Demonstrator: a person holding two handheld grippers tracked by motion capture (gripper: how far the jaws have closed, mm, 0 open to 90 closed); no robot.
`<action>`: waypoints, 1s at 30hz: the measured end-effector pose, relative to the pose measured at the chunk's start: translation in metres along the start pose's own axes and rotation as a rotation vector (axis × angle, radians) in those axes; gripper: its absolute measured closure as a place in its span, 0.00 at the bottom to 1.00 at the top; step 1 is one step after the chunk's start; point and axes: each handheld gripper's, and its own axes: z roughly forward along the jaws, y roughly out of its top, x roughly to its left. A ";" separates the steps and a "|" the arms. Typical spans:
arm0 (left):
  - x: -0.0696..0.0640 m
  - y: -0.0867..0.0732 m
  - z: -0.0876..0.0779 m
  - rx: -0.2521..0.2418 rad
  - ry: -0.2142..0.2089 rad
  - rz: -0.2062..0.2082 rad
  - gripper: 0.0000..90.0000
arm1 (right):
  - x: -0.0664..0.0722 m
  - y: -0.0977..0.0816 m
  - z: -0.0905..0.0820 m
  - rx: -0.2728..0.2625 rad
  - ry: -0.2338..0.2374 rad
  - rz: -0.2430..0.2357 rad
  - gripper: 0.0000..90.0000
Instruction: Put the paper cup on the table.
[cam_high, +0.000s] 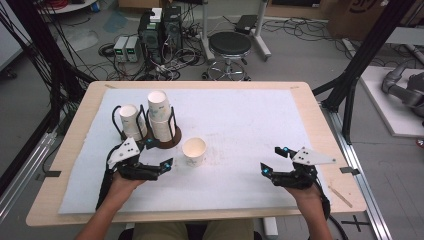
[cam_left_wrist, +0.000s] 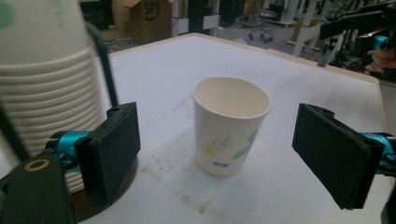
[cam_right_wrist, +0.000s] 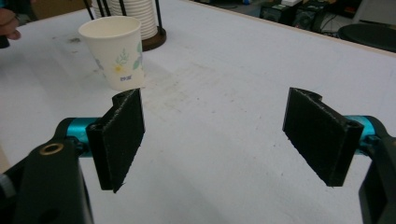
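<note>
A single paper cup with a leaf print stands upright on the white mat, empty. My left gripper is open just to its left, jaws wide and clear of the cup's sides. In the left gripper view the cup stands a little beyond the gap between the jaws, untouched by my left gripper. My right gripper rests open at the right of the mat with nothing between its pads. In the right gripper view the cup stands far off to the left.
A black wire rack on a brown base holds two stacks of paper cups right behind my left gripper; the stack stands close to the left jaw. The wooden table edge frames the mat. A stool and computers stand beyond.
</note>
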 end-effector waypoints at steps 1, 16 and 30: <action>0.003 0.000 -0.003 0.003 0.007 0.001 0.17 | 0.000 -0.001 0.000 0.000 -0.002 0.004 0.24; 0.014 -0.004 -0.038 -0.040 0.092 -0.016 0.18 | 0.000 -0.006 -0.009 -0.003 -0.066 0.035 0.23; 0.016 -0.009 -0.045 -0.072 0.132 -0.046 0.18 | 0.002 -0.005 -0.005 0.013 -0.056 0.032 0.23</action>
